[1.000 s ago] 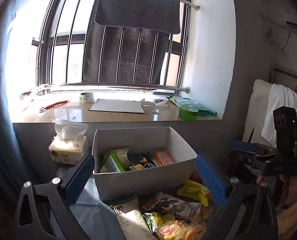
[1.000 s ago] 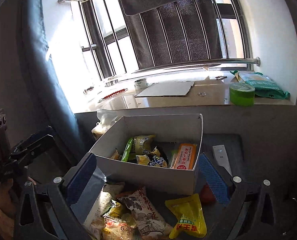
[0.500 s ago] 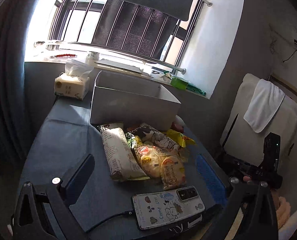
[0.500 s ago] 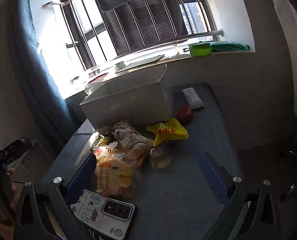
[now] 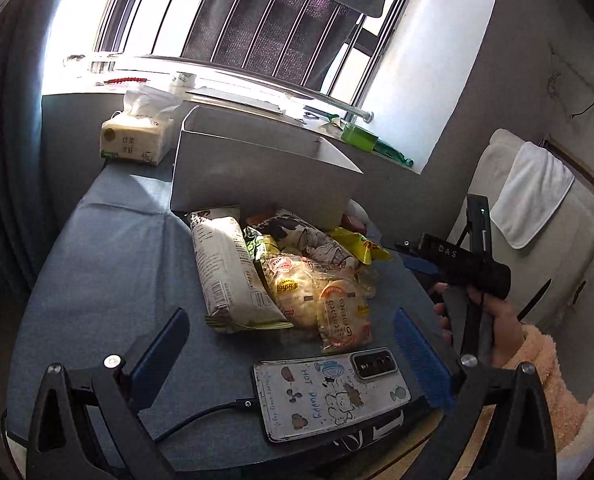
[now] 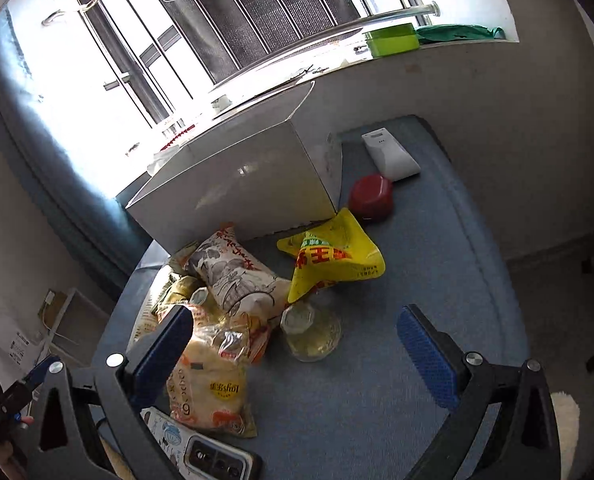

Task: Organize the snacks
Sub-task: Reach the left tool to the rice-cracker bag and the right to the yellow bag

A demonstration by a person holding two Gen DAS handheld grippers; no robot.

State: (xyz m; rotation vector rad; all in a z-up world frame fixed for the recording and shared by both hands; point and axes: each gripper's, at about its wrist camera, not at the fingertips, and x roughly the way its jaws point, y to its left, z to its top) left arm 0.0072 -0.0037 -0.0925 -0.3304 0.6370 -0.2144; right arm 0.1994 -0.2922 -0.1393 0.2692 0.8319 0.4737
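Observation:
A white cardboard box [image 5: 257,172] [image 6: 249,188] stands on the blue table [image 5: 109,272]; its inside is hidden from here. In front of it lies a pile of snack packs: a long white pack [image 5: 229,268], a Lay's bag [image 5: 293,288] [image 6: 209,384], a cow-print bag [image 5: 309,236] [image 6: 237,276], a yellow pack [image 5: 361,246] [image 6: 333,260] and a clear wrapped sweet [image 6: 311,332]. My left gripper [image 5: 289,356] is open and empty, near the table's front edge above a phone. My right gripper [image 6: 293,356] is open and empty, just in front of the pile.
A phone [image 5: 329,392] [image 6: 213,460] on a cable lies at the front edge. A tissue pack [image 5: 137,136] stands left of the box. A red bowl [image 6: 371,196] and white remote [image 6: 391,154] lie to its right. A windowsill [image 5: 257,100] runs behind.
Both grippers have pulled back and risen from close over the box to the front of the table. The box's contents have dropped out of sight; the phone has come into view.

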